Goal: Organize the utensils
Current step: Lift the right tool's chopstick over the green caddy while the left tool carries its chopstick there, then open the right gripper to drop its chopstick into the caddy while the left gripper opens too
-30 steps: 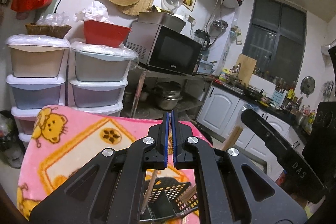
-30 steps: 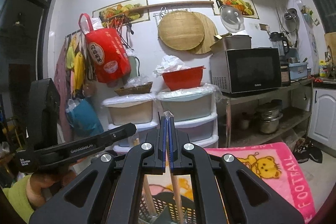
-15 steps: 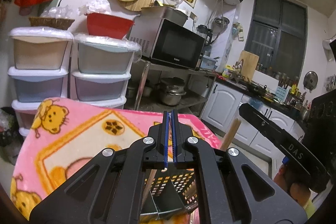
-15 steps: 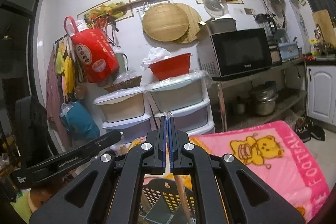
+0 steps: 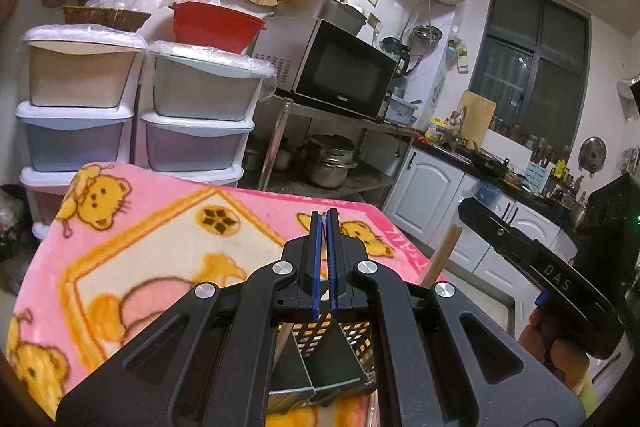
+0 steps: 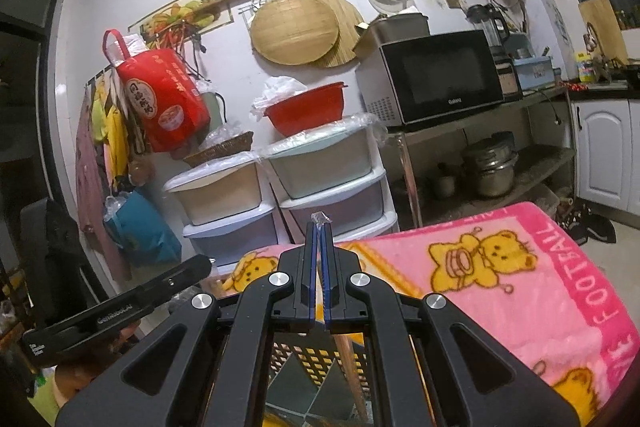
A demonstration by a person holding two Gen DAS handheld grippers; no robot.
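Two black grippers, left point(image 5: 325, 227) and right point(image 6: 319, 227), we hold pressed together over the black perforated plastic utensil basket point(image 6: 308, 359); the black microwave point(image 6: 440, 75) reads "Galanz".

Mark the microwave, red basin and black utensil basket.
microwave point(image 5: 344, 75), left wrist view, on its dark door.
red basin point(image 6: 306, 107), right wrist view, on its outer wall.
black utensil basket point(image 6: 298, 355), right wrist view, on its perforated wall.

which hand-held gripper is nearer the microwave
Right. The right hand-held gripper sits on the microwave side; the left hand-held gripper is farther, toward the hanging red bag.
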